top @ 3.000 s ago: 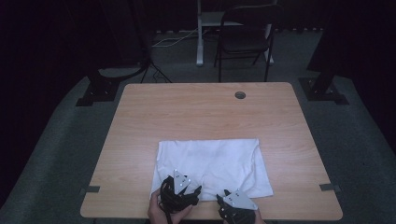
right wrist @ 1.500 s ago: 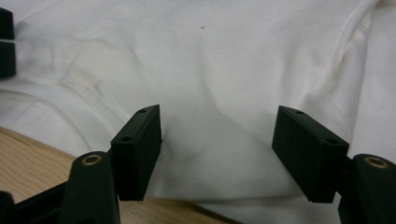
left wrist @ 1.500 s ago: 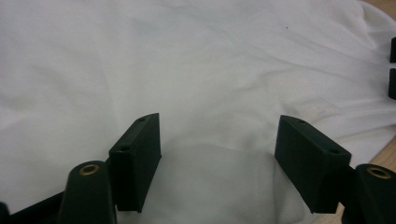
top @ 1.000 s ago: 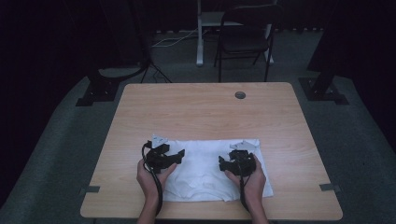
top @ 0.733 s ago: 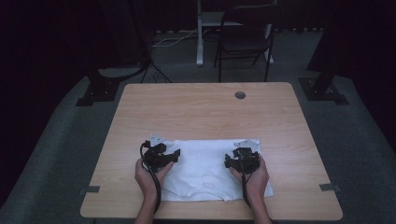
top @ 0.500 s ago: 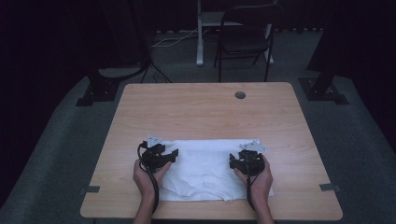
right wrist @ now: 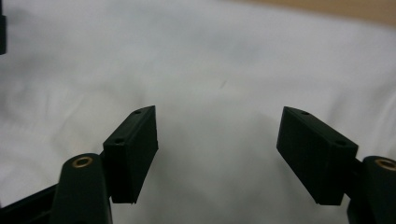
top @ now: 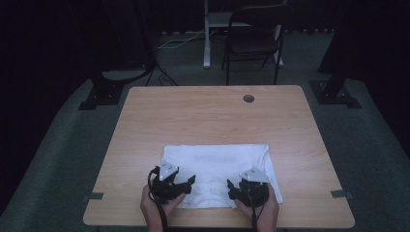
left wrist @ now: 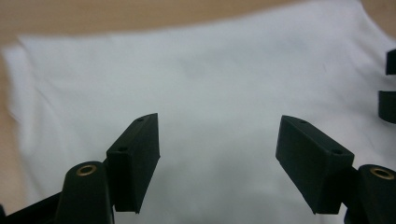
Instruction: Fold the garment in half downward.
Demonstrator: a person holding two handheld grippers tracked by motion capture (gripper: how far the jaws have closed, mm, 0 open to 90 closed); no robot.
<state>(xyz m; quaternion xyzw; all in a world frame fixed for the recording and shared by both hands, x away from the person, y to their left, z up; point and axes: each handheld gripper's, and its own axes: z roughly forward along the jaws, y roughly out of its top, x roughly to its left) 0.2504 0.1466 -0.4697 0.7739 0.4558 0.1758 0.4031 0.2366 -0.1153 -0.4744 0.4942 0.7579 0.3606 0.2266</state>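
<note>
A white cloth [top: 217,157] lies flat on the near half of the wooden table [top: 208,113]. My left gripper [top: 189,183] hovers over the cloth's near left part, jaws pointing inward to the right. My right gripper [top: 230,188] faces it from the near right part. Both have just been opening and stand open, with nothing gripped between the jaws. In the left gripper view the left gripper [left wrist: 217,140] frames bare cloth [left wrist: 210,70], and the right gripper's jaws [left wrist: 390,88] show at the right edge. In the right gripper view the right gripper [right wrist: 217,135] frames rumpled cloth [right wrist: 210,56].
A round cable hole [top: 248,98] sits in the table's far right part. A folding chair [top: 256,38] and stand legs are on the floor beyond the table. Bare wood stretches across the far half.
Both hands have drawn back from the cloth's far corners to its near part and come slightly closer together. The cloth stays flat in place.
</note>
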